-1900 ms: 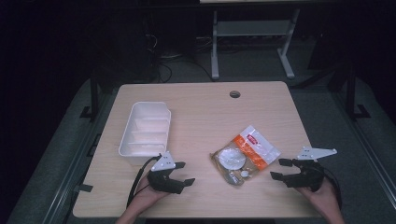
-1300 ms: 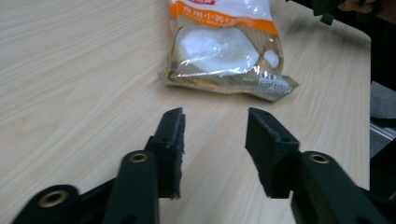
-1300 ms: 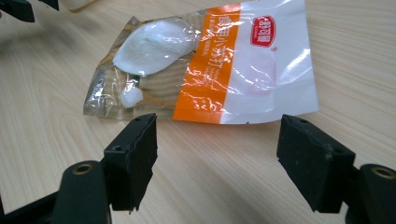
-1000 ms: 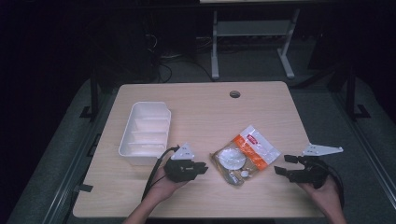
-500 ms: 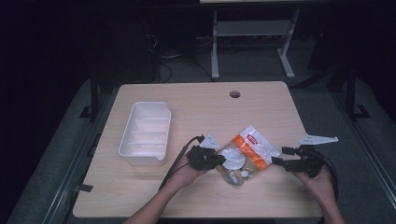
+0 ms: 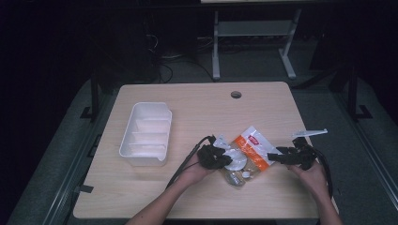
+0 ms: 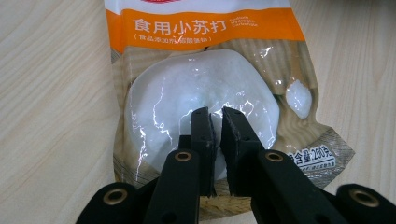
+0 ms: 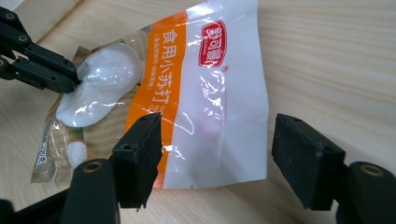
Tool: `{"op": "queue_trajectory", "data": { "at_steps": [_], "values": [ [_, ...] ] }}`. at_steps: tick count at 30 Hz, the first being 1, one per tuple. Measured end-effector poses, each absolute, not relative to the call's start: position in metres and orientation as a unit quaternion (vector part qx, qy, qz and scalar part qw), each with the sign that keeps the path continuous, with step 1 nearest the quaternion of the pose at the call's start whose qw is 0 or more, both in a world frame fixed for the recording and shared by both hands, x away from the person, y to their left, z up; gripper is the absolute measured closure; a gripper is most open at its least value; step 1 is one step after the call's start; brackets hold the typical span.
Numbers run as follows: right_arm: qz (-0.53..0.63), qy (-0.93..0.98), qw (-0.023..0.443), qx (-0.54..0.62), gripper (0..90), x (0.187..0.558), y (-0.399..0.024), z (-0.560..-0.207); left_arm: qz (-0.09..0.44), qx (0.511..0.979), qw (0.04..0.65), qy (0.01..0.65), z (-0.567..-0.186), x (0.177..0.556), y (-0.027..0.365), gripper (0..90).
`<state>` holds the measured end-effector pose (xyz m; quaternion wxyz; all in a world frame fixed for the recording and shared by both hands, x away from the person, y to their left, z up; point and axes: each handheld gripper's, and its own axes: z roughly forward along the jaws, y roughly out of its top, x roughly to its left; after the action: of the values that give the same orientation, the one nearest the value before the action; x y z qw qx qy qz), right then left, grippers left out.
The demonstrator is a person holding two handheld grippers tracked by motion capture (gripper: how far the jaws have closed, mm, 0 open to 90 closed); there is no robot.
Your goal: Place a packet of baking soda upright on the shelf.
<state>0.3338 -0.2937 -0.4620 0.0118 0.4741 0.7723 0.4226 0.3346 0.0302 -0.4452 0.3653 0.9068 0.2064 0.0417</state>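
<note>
1. Left hand-held gripper (image 7: 215, 116) had its jaws drawn together, a thin slit between the tips, resting on or just above the clear window of the baking soda pouch (image 7: 205, 93), over the white powder lump; nothing sat visibly between them.
2. Right hand-held gripper (image 8: 217, 140) had its jaws wide apart and had just been closing a little; the white end of the pouch (image 8: 205, 93) lay between them, the pads not pressing on it.
3. The pouch (image 6: 248, 154) lay flat on the tabletop (image 6: 197, 117), near the front edge and right of the middle, orange band across it, clear end toward the left hand-held gripper (image 6: 220, 157).
4. The right hand-held gripper (image 6: 274, 157) sat at the pouch's right edge, with the person's hand (image 6: 312, 176) behind it.
5. A white divided tray (image 6: 145, 133) stood well apart to the left.
6. A round cable hole (image 6: 236, 94) sat near the far edge of the tabletop.
</note>
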Motion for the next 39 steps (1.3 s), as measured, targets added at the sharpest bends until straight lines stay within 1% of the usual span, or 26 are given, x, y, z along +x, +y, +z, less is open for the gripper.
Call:
{"op": "queue_trajectory", "data": {
  "at_steps": [2,3,4,6,10,13,15,16,17,18,21,23,24,26,27,28,29,31,32,35,39],
  "values": [
    [0.424,0.772,0.008,0.474,37.0,0.334,-0.293,-0.462,0.042,0.907,0.365,0.207,-0.445,0.334,0.030,83.0],
    [0.426,0.771,0.004,0.473,39.2,0.333,-0.292,-0.463,0.043,0.907,0.365,0.207,-0.445,0.334,0.030,83.0],
    [0.422,0.775,0.000,0.471,43.6,0.333,-0.290,-0.466,0.045,0.907,0.365,0.205,-0.445,0.334,0.030,83.0],
    [0.423,0.774,-0.003,0.471,45.3,0.333,-0.289,-0.467,0.047,0.907,0.365,0.206,-0.446,0.333,0.030,83.0],
    [0.442,0.759,-0.030,0.478,54.3,0.332,-0.291,-0.471,0.046,0.906,0.368,0.206,-0.446,0.333,0.030,83.0],
    [0.453,0.751,-0.048,0.477,63.4,0.332,-0.290,-0.473,0.046,0.905,0.370,0.207,-0.447,0.333,0.031,83.0],
    [0.451,0.752,-0.051,0.478,66.5,0.332,-0.286,-0.475,0.047,0.904,0.370,0.207,-0.447,0.333,0.031,83.0],
    [0.451,0.752,-0.051,0.478,66.5,0.332,-0.286,-0.475,0.047,0.904,0.371,0.207,-0.447,0.333,0.031,83.0],
    [0.452,0.752,-0.049,0.478,70.1,0.332,-0.285,-0.476,0.047,0.904,0.371,0.207,-0.447,0.333,0.031,83.0],
    [0.452,0.752,-0.049,0.478,70.1,0.332,-0.285,-0.476,0.046,0.904,0.371,0.207,-0.447,0.333,0.031,83.0],
    [0.449,0.753,-0.042,0.479,79.7,0.332,-0.285,-0.474,0.042,0.904,0.372,0.206,-0.447,0.333,0.031,80.7],
    [0.449,0.755,-0.035,0.477,86.1,0.331,-0.284,-0.473,0.035,0.905,0.373,0.205,-0.446,0.332,0.031,76.6],
    [0.449,0.760,-0.025,0.470,88.9,0.329,-0.283,-0.471,0.032,0.905,0.372,0.205,-0.446,0.332,0.031,73.0],
    [0.450,0.761,-0.019,0.466,89.1,0.329,-0.282,-0.469,0.032,0.905,0.372,0.204,-0.446,0.332,0.032,71.7],
    [0.450,0.763,-0.017,0.464,89.3,0.328,-0.282,-0.467,0.032,0.905,0.371,0.205,-0.445,0.332,0.032,69.8],
    [0.443,0.773,-0.001,0.455,89.4,0.327,-0.278,-0.461,0.032,0.904,0.373,0.207,-0.444,0.333,0.033,66.1],
    [0.443,0.773,-0.001,0.455,89.4,0.327,-0.278,-0.461,0.031,0.903,0.375,0.209,-0.444,0.333,0.034,66.1],
    [0.439,0.779,0.010,0.447,89.4,0.325,-0.275,-0.455,0.026,0.897,0.384,0.217,-0.442,0.335,0.038,63.2],
    [0.442,0.780,0.012,0.443,89.5,0.325,-0.275,-0.453,0.023,0.895,0.387,0.220,-0.441,0.336,0.039,61.1],
    [0.452,0.778,0.010,0.436,89.5,0.323,-0.275,-0.446,0.010,0.891,0.396,0.223,-0.439,0.339,0.046,58.6],
    [0.451,0.791,0.028,0.413,89.5,0.321,-0.269,-0.431,0.002,0.882,0.411,0.232,-0.437,0.341,0.055,53.6]
  ]
}}
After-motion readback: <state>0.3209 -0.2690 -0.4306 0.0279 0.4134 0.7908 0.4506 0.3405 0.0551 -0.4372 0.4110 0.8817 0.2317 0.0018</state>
